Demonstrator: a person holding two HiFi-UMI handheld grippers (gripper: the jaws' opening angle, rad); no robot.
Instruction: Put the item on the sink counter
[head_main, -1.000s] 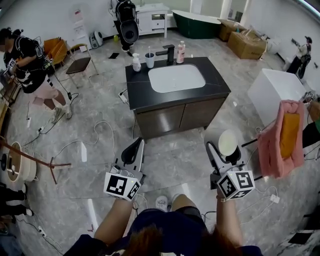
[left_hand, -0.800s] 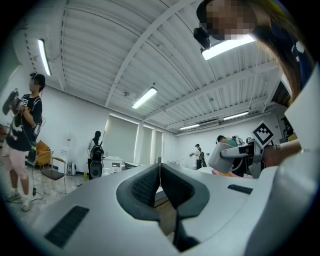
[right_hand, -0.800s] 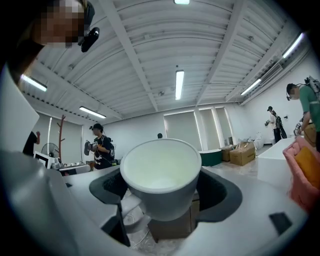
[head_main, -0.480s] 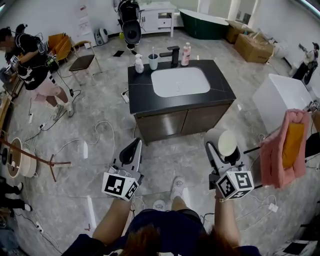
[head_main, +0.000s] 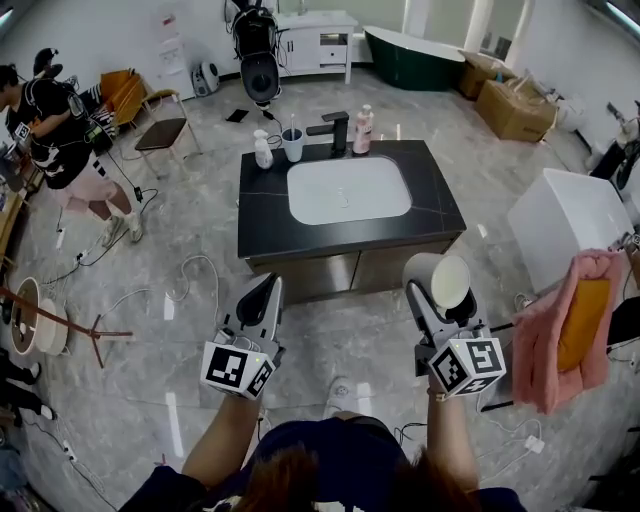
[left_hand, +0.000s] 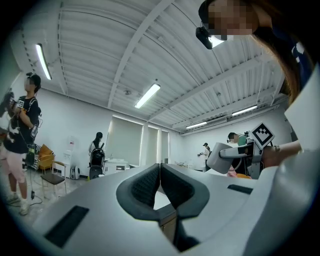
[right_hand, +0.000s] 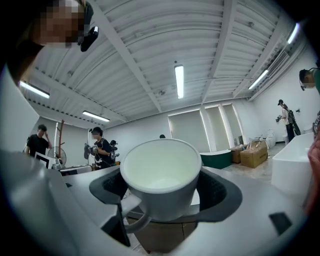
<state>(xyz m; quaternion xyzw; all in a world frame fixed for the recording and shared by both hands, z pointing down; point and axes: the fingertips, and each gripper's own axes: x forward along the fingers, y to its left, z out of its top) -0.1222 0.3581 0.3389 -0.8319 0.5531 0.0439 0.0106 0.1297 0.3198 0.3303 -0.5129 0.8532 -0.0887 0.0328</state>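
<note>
I see the black-topped sink counter (head_main: 262, 215) with its white basin (head_main: 348, 190) in the upper centre of the head view, well apart from both grippers. At lower right, my right gripper (head_main: 442, 298) clamps a plain, glossy white mug (right_hand: 161, 172) by its sides, the open, empty mouth facing that gripper's camera and the handle at lower left. At lower left, my left gripper (head_main: 262, 292) has its jaws pressed together on nothing.

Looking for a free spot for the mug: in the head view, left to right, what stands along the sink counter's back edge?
White pump bottle, grey round cup, black faucet, pink bottle with a white cap.
</note>
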